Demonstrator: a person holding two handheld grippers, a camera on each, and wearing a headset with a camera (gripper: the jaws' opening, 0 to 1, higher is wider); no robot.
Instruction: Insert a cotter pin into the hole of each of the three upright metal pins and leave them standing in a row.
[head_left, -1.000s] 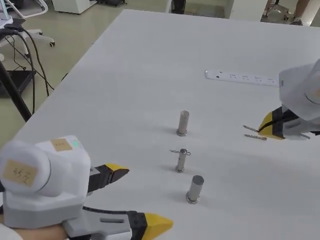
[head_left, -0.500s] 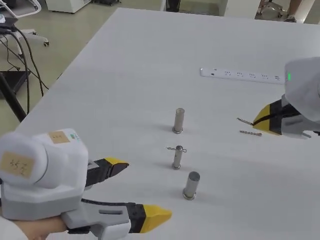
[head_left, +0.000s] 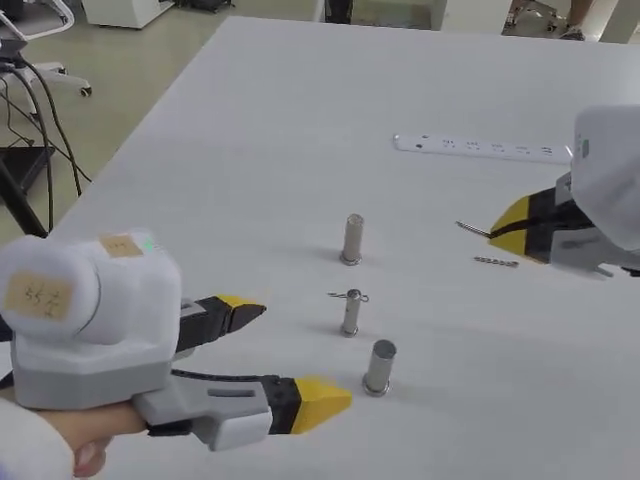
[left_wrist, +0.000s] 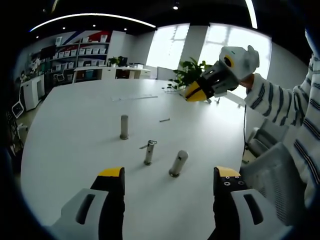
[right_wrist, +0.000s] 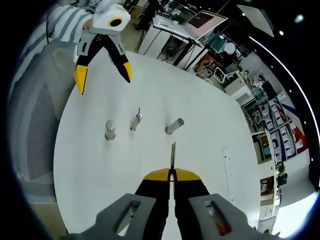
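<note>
Yellow-tipped, the left gripper (head_left: 300, 353) hovers nearest, jaws spread wide, with bare white table (head_left: 250, 150) between it and the row. The near pin (head_left: 379, 366) stands upright. The middle pin (head_left: 350, 312) carries the fitted cotter pin (head_left: 348, 295) through its top, and the far pin (head_left: 352, 238) stands behind. To the right, well apart, a loose cotter pin (head_left: 497, 262) lies flat beside the right gripper (head_left: 492, 234), which pinches the held cotter pin (head_left: 472, 230). The right gripper view shows it jutting straight from the tips. The power strip (head_left: 480, 150) lies beyond.

Left tool (head_left: 300, 352) low, jaws wide apart; right tool (head_left: 497, 234) aloft, jaws pinching cotter pin (head_left: 468, 228)
</note>
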